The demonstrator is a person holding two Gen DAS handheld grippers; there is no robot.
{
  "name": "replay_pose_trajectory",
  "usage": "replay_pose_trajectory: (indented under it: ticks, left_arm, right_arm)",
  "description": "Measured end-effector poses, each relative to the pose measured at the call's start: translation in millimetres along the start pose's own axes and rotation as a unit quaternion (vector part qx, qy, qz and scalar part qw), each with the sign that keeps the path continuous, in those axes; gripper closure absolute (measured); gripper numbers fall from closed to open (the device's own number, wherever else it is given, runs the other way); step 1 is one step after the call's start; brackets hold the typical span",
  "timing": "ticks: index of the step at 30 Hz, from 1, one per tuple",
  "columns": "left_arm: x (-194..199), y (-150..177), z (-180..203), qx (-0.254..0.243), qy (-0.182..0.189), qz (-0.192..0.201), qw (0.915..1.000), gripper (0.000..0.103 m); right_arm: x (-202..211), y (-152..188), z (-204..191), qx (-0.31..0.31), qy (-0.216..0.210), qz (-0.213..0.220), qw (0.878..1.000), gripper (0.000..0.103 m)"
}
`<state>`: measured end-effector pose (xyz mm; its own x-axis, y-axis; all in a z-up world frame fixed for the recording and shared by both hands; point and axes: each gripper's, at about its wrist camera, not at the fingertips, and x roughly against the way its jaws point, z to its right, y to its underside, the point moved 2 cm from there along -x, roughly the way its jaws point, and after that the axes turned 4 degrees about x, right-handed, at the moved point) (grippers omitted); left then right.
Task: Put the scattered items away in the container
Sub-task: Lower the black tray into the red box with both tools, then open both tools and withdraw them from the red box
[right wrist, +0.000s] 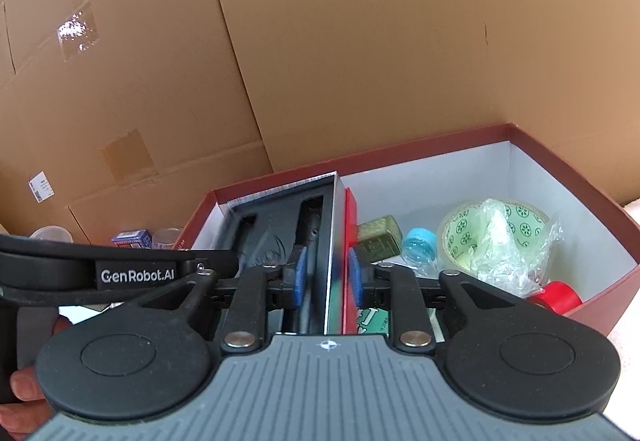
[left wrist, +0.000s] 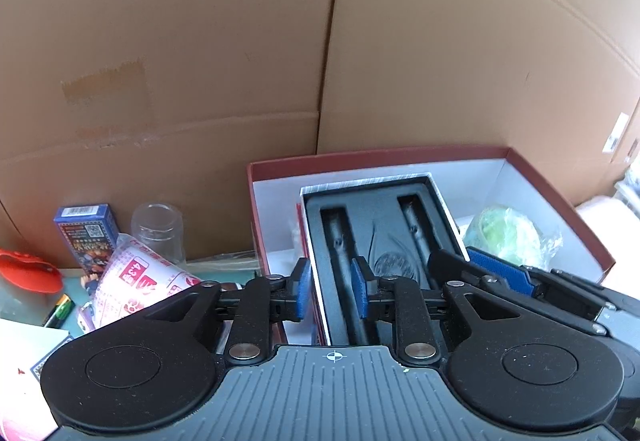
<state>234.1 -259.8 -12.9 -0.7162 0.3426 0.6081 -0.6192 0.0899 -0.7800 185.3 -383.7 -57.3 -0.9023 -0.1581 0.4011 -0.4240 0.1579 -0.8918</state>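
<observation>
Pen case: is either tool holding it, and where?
Left tool straddles the left wall of the pen case, pads clear: not held. Right tool straddles its right wall; whether the pads press cannot be told.

"GenRobot.AI" in white on the left tongs' black body [right wrist: 136, 275]; "4.3" on the pink-and-white packet [left wrist: 140, 273].

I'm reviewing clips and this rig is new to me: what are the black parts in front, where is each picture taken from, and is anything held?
A person holds a two-finger tool in each hand, and each picture looks forward from a camera on one of them. The left tool and right tool each straddle a side wall of a case with a black foam insert. Their jaws are open and grip nothing. The case is in a red box, beside a wrapped tape roll and a green tin. A card pack and a clear cup lie outside.
</observation>
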Motion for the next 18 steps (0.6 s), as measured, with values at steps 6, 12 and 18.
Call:
replay_pose_trajectory:
  ticks: [6,12,18]
  left_arm:
    - [10.2,-0.5,-2.5,0.006,0.007,0.016,0.9998,0.048]
    - [17.4,2.3,0.0,0.018,0.024,0.025,0.9992,0.035]
    - [32.9,8.7,-10.6,0.049,-0.01,0.048,0.9976,0.003]
  right_arm:
    - [7.2,-1.5,2.1,-0.002,0.004,0.012,1.0,0.061]
    - [15.7,-0.8,8.0,-0.005,0.015,0.017,1.0,0.056]
    - [30.2,1.6,20.9,-0.025,0.043,0.035,0.998,0.015]
